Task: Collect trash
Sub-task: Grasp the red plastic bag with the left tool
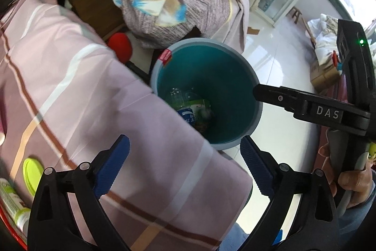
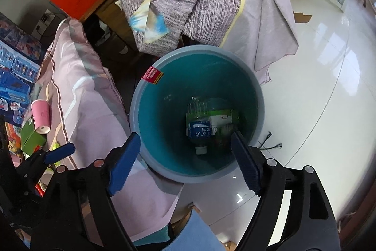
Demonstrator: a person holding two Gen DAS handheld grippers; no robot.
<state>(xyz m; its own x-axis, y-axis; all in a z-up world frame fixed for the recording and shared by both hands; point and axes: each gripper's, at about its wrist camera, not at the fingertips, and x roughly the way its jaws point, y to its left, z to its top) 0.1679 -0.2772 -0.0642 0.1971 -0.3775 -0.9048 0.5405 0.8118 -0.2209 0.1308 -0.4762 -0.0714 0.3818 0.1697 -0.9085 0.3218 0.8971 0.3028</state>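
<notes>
Blue-padded and spread wide, the left gripper (image 1: 184, 167) hangs with nothing between its jaws, over the corner of a pink striped bedspread (image 1: 77, 95). Just beyond that corner, on the white tiled floor (image 1: 277, 58), stands a round grey-blue plastic bin with a teal inside (image 1: 225, 67). At its bottom lies a clear plastic bottle with a blue and green label (image 1: 188, 109), half hidden by the cloth. From the right edge the other tool reaches in over the bin's rim.

From the right wrist, the right gripper (image 2: 185, 160) is likewise open and empty, pointing steeply down into the bin's mouth (image 2: 164, 77). The bottle (image 2: 202, 126) lies flat, cap toward the near wall. Something dark sits beside it, too dim to name.

Remaining litter looks to lie left, on the bedspread (image 2: 80, 105): a pink paper cup on its side (image 2: 40, 116) near the far edge, closer to the left hand.
</notes>
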